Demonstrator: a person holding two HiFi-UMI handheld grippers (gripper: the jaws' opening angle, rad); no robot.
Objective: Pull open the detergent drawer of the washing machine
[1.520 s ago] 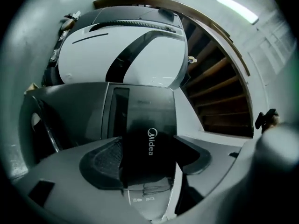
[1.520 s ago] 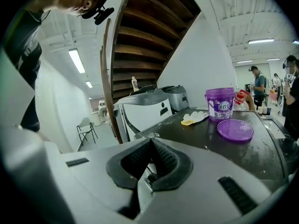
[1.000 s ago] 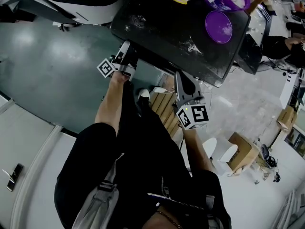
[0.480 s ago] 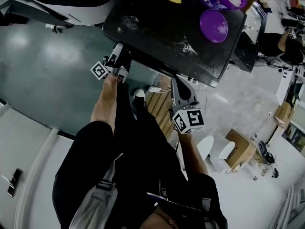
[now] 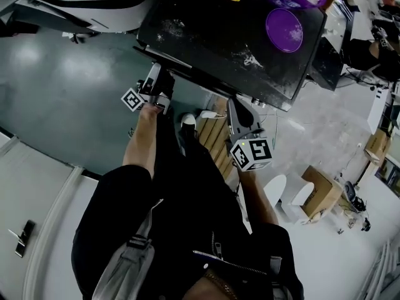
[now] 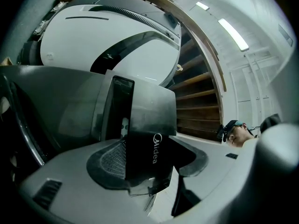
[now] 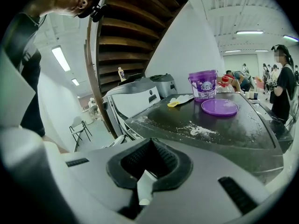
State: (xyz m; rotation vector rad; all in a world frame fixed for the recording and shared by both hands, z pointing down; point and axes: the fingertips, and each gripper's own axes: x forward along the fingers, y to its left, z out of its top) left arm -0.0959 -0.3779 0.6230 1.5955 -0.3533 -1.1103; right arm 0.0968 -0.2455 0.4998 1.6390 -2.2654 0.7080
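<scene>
**Item: detergent drawer (image 6: 142, 146).** Dark front panel with a white maker's logo. It sits at the front left corner of the washing machine (image 5: 212, 39), just under the edge of the dark top. How far out it stands cannot be told.

**Relation to jaws.** The panel lies directly between the jaws of the left gripper (image 5: 156, 80). They are closed onto it, one ribbed pad on each face, with nothing else in the gap. The left gripper is at the drawer. The right gripper (image 7: 149, 164) is off to the side, near the machine's front edge and clear of the drawer.

**Heading and axis.** By judgement, the drawer's long axis runs horizontally, front to back into the machine. Its front face points out toward the person. The pull should therefore come straight back along that axis toward the body, kept level so the drawer does not bind.

**Right gripper.** Jaws drawn close together and holding nothing. They point across the machine top.

**Surroundings.**
- A purple tub (image 7: 203, 84) stands at the far side of the machine top.
- A purple lid (image 7: 219, 107) lies flat near the tub.
- White powder is scattered between the lid and the near edge.
- All of these are well apart from the drawer.
</scene>
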